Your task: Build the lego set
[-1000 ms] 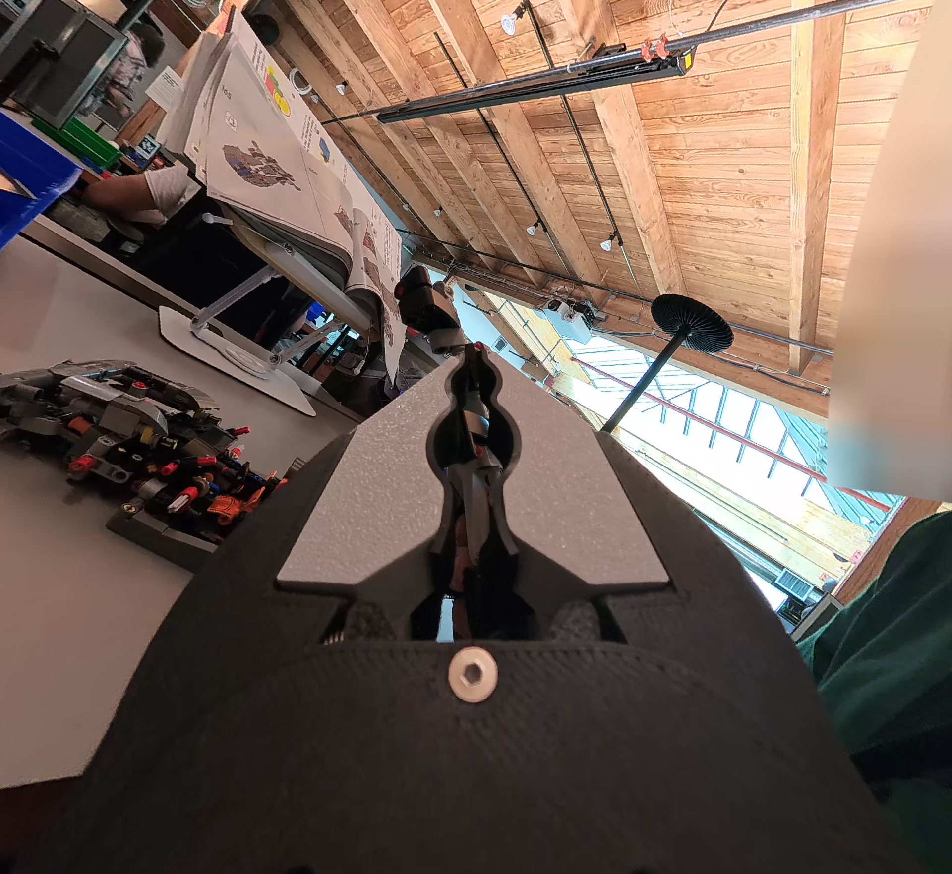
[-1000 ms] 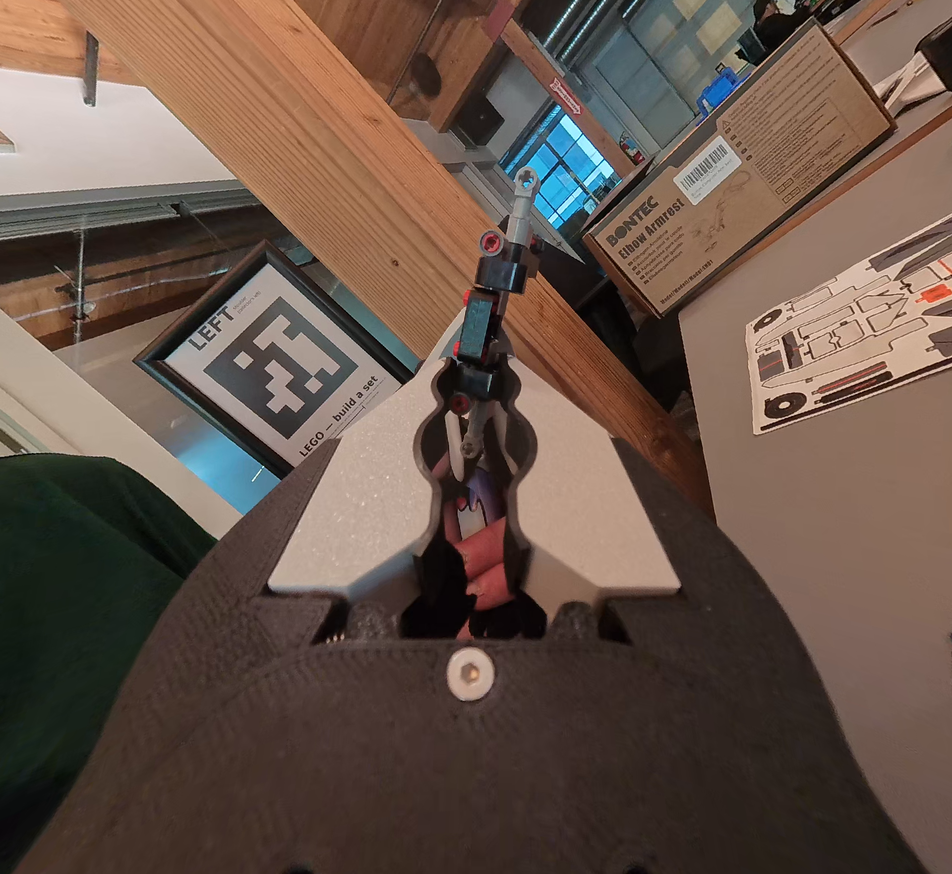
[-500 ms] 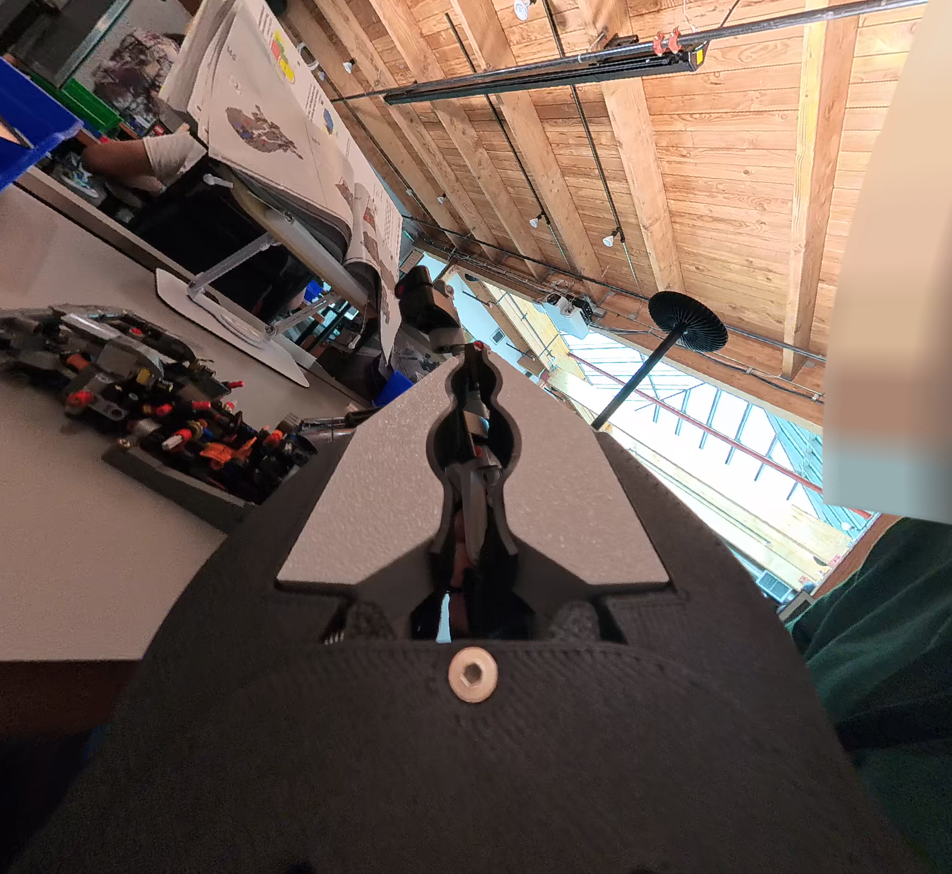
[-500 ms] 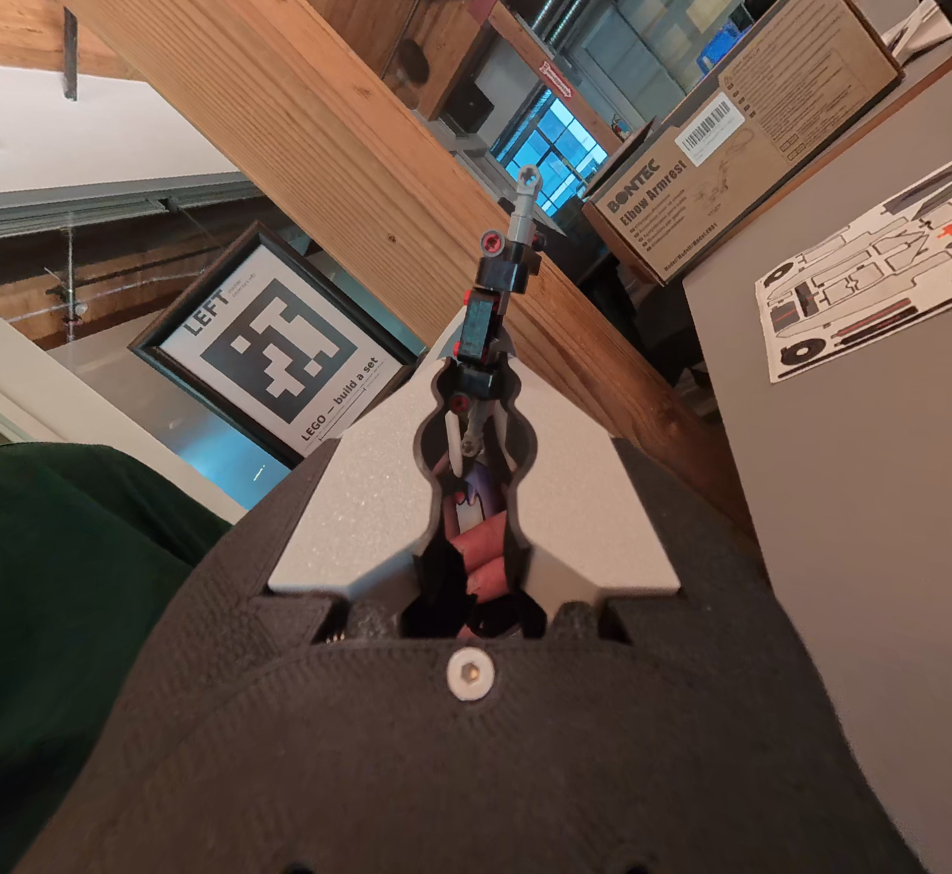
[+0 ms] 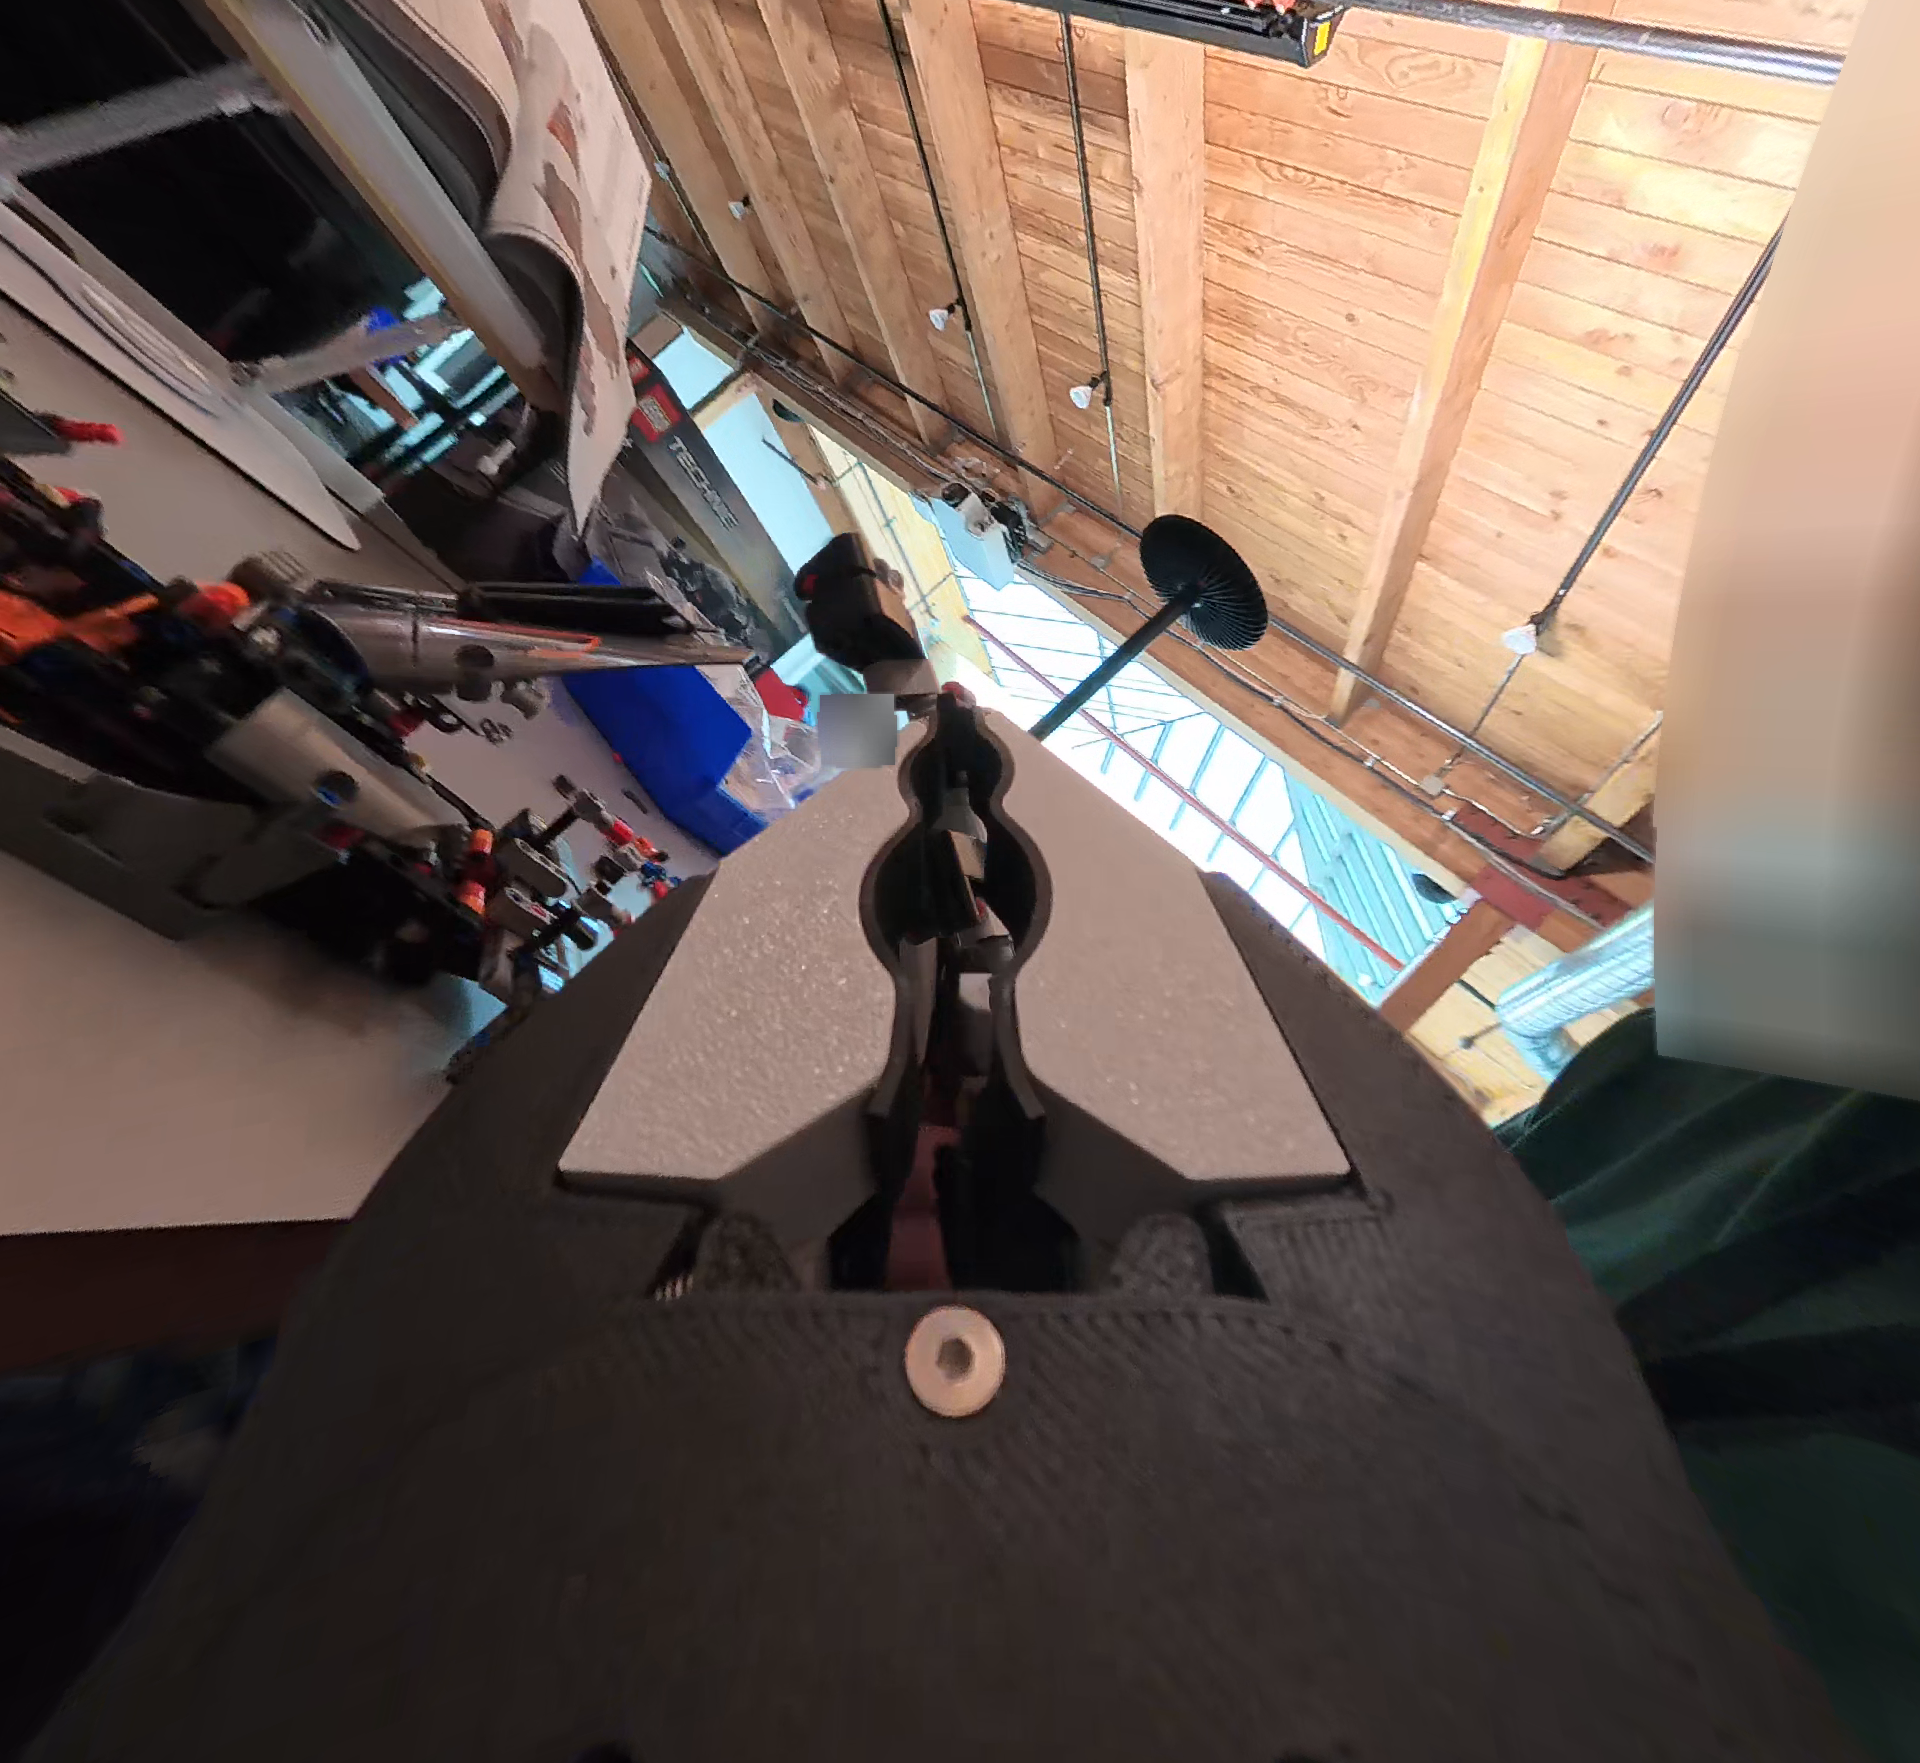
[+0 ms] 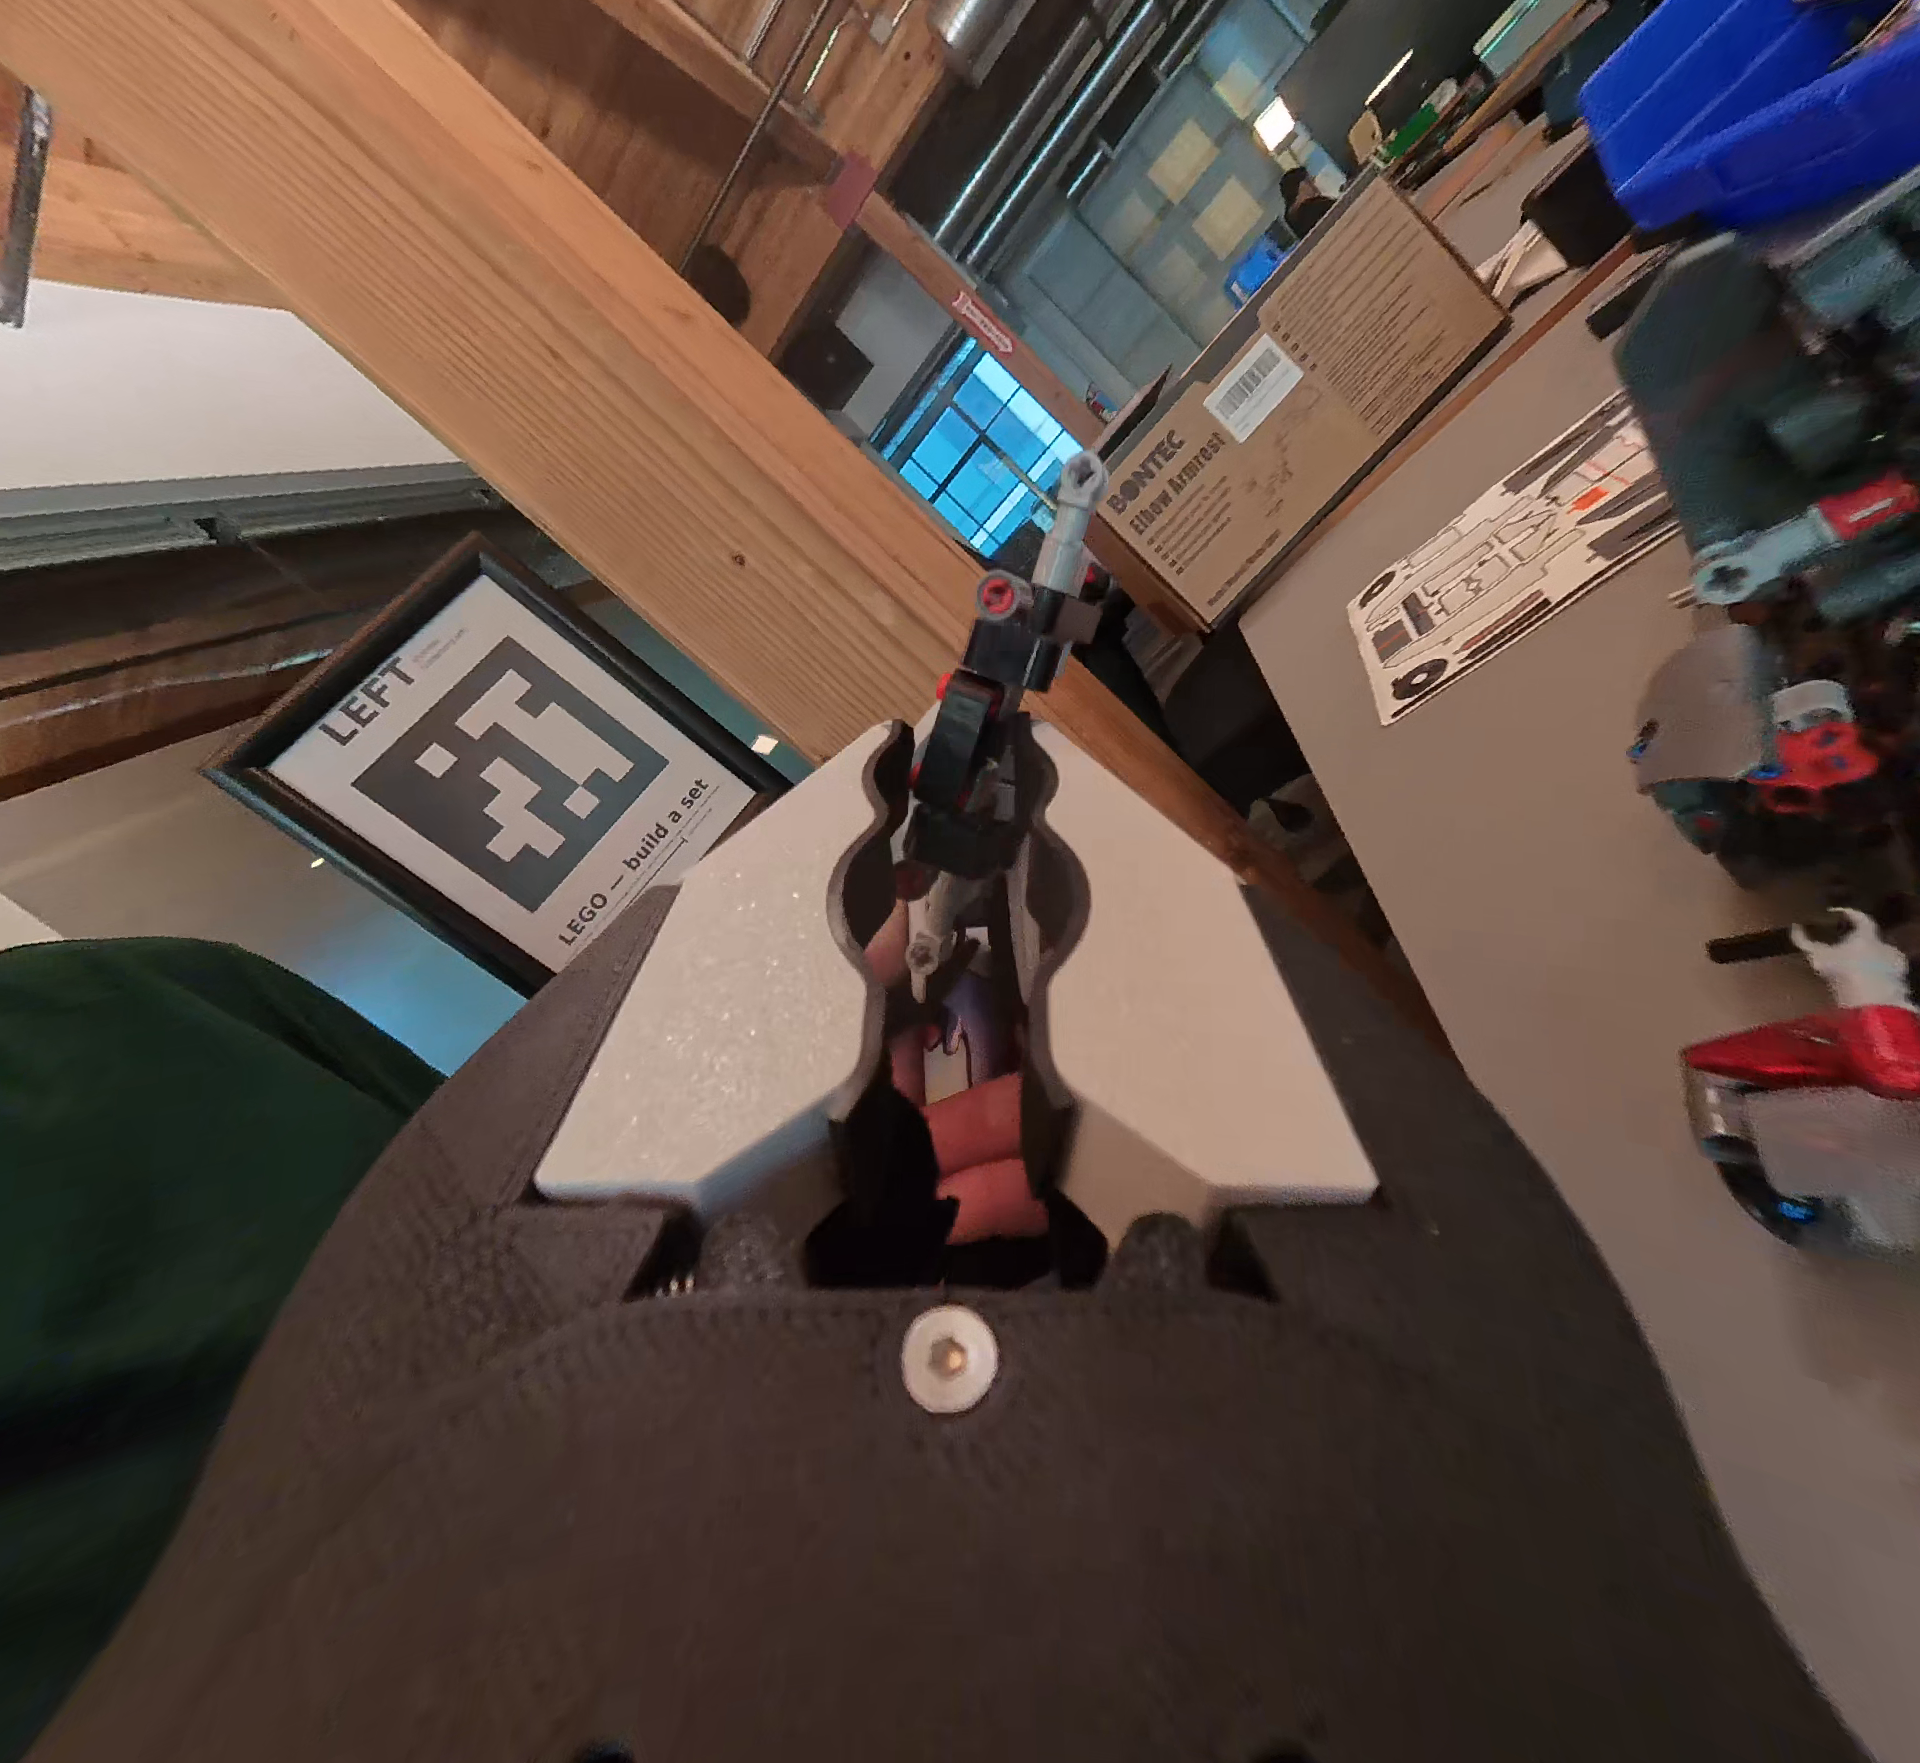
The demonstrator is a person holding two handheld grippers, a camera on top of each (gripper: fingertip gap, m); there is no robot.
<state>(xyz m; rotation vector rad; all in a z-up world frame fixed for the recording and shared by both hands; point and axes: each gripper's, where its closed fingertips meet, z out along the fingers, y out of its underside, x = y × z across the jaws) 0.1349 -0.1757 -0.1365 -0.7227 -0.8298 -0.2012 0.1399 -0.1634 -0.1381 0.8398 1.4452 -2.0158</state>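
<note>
- The right gripper (image 6: 961, 778) has its two pale, grainy fingers (image 6: 727, 986) pressed close, pinching a small lego piece (image 6: 1023, 633) between them.
- That piece is thin and bumpy: black blocks, tiny red pins, and a grey rod with a ring at the top. It sticks up past the fingertips, tilted a bit to the right.
- The left gripper (image 5: 951, 757) also has its fingers (image 5: 769, 986) nearly together, with only a thin wavy slot between them. A dark lego part (image 5: 951, 840) sits in that slot, gripped by them. A black and red bit (image 5: 852, 607) shows just past the tips; I cannot tell if it joins the gripped part.
- Both grippers have rough black bodies with a round silver screw in the middle.
- The big lego model (image 5: 208, 757) lies on the smooth grey table (image 5: 208, 1090), to the left of the left gripper. It is long and knobbly, grey and black with orange and red bits. Small loose pieces (image 5: 582, 840) lie near it.
- In the right wrist view the same model (image 6: 1787, 570) is blurry at the right edge, with a shiny red part low down.
- A flat sticker sheet (image 6: 1496, 591) lies on the table, beyond the model.
- A brown cardboard box (image 6: 1330, 425) stands behind the sheet.
- A blue plastic bin (image 6: 1766, 51) is at the top right.
- An open paper booklet (image 5: 499, 51) rests on a stand, up high on the left.
- A framed sign (image 6: 488, 757) with black and white squares leans under a thick wooden beam (image 6: 468, 259).
</note>
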